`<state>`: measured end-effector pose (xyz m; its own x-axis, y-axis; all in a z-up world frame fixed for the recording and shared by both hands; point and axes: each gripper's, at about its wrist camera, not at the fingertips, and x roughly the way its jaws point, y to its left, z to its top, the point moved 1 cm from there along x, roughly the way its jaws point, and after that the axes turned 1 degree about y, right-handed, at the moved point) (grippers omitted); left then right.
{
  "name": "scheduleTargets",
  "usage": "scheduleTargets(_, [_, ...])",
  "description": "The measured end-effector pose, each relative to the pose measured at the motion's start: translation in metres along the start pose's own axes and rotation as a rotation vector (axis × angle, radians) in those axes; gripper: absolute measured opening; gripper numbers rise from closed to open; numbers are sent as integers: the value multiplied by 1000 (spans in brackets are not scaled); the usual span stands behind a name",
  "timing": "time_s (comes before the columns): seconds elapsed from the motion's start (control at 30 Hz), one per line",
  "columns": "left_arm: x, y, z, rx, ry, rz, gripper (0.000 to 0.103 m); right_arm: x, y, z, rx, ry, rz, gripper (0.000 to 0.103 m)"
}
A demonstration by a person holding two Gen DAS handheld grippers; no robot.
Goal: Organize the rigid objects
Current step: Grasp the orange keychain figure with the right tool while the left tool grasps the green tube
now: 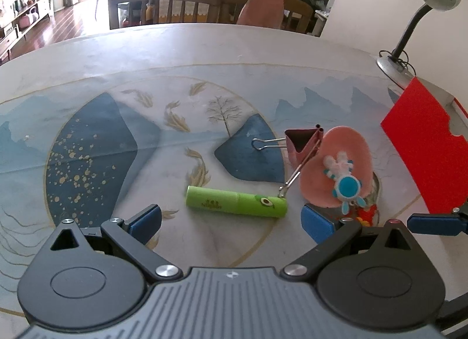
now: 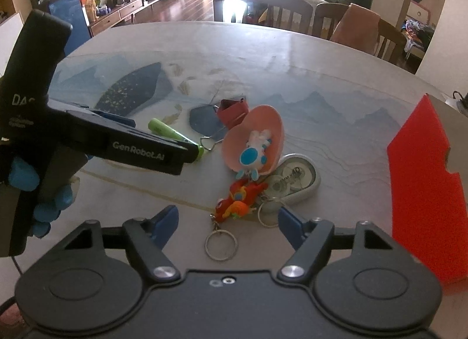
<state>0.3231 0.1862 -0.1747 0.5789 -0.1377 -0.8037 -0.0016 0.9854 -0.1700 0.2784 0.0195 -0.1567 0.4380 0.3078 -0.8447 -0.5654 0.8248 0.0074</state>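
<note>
A green tube lies on the table just ahead of my open, empty left gripper. Beside it are a pink binder clip and a pink shell-shaped dish with a blue-and-white figure on it. In the right wrist view my right gripper is open and empty over a red toy keychain with its ring. The dish, the figure, a grey oval tape case, the clip and the tube lie beyond.
A red open box stands at the right. A gooseneck lamp stands at the far right edge. The left gripper's body, held by a blue-gloved hand, fills the left of the right wrist view. Chairs stand behind the table.
</note>
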Motion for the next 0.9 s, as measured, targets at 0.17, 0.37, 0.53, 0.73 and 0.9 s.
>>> scheduleTargets(0.17, [8,-6,-2,28,4,6,102,12,3,2,-18,16,-9,63])
scheduleTargets(0.37, [10,-8,-2,47,-20,25,102,21,3,6,-6,15,-32,52])
scheduleTargets(0.53, [12,-8,-1,55,-35,28,102,25,5,10,-9,5,-56,47])
scheduleTargets(0.73, [14,-8,-1,69,-50,26,101,27,7,11,-23,-5,-89,39])
scheduleTargets(0.9, [14,-8,-2,68,-63,27,99,27,8,10,-36,-15,-128,20])
